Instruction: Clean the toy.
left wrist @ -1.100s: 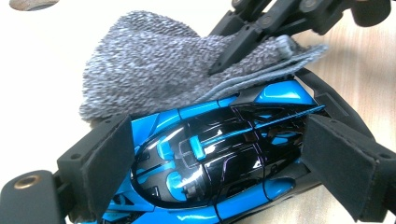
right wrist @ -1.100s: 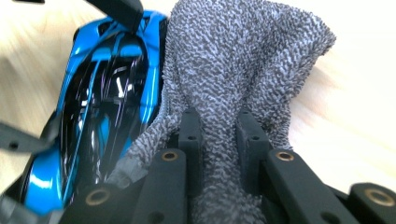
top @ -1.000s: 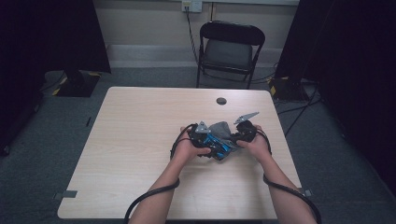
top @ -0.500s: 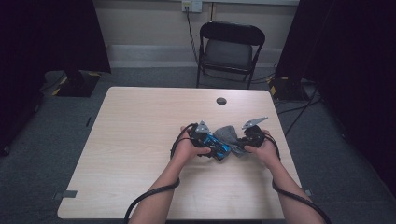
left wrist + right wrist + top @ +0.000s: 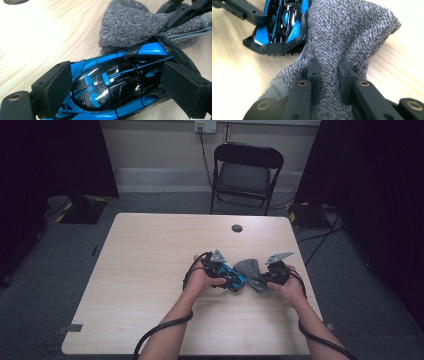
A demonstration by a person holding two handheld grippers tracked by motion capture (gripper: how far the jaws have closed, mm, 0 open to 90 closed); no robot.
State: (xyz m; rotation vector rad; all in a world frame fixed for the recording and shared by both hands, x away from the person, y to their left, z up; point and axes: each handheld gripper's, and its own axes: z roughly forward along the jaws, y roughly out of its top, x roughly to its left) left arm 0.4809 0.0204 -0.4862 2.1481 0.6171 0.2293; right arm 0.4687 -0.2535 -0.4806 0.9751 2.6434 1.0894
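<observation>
Now the right tongs (image 5: 328, 72), clenched on a bunched grey cloth (image 5: 352, 37), have slid outward from the blue and black toy car (image 5: 117, 82) that the left tongs (image 5: 125, 85) grasp above the pale wood worktop (image 5: 150, 270), likely a wiping pass, a black folding chair (image 5: 247, 170) beyond

Both forearms come in from six o'clock of the high view and converge toward the centre. The left hand (image 5: 200, 279) wraps its hand-held gripper (image 5: 231, 279), which points toward three o'clock, its jaws set wide with a pad pressed on each side of what it grips. The right hand (image 5: 287, 287) holds its hand-held gripper (image 5: 260, 281) pointing toward nine o'clock, its jaws pinched nearly together. The two grippers face each other, tips just apart.
</observation>
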